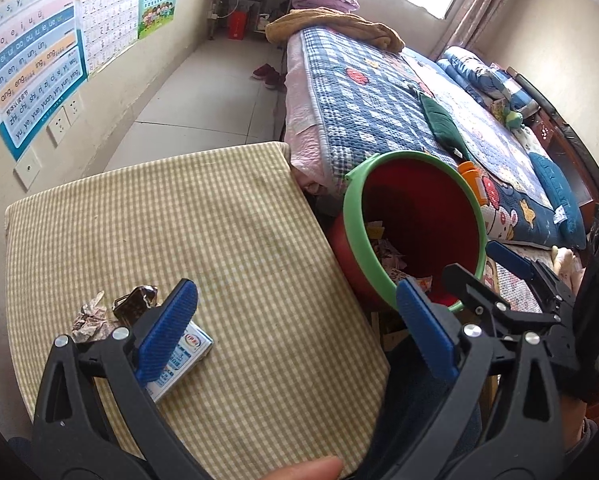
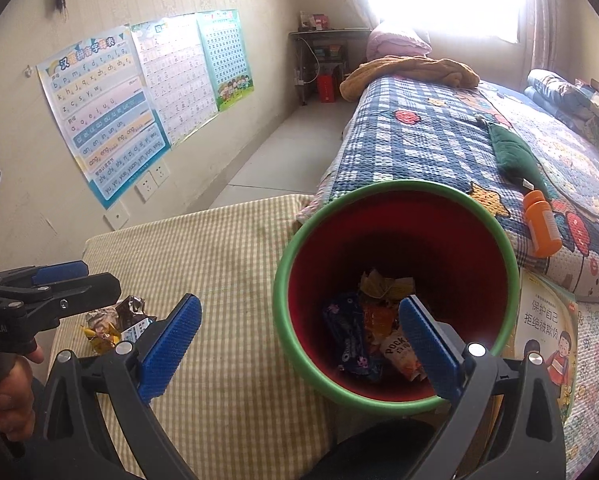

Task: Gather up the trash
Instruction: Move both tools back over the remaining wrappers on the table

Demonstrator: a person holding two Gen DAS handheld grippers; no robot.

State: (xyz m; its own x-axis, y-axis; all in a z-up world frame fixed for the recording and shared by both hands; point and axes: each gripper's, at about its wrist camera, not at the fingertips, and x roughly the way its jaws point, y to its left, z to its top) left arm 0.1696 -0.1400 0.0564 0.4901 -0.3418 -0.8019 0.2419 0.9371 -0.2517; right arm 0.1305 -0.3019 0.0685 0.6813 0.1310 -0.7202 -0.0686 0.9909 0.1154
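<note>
A red bin with a green rim (image 1: 353, 216) (image 2: 283, 276) stands between the checked table (image 1: 239, 220) and the bed. Inside it lie snack wrappers (image 2: 353, 336), one blue and others orange. On the table's left sit a crumpled wrapper (image 1: 89, 316), a dark brown wrapper (image 1: 135, 300) and a white-and-blue box (image 1: 187, 348); the right wrist view shows the same pile of trash (image 2: 115, 320). My left gripper (image 1: 299, 328) (image 2: 83, 276) hovers open just right of that pile, with nothing between its pads. My right gripper (image 2: 299, 344) (image 1: 483, 264) is open and empty at the bin's near rim.
A bed with a blue plaid quilt (image 1: 359, 120) runs along the right, with an orange bottle (image 2: 541, 224) near its edge. A children's book (image 2: 547, 328) lies beside the bin. Posters (image 2: 111, 120) and sockets line the left wall. Shoes (image 1: 267, 74) rest on the floor.
</note>
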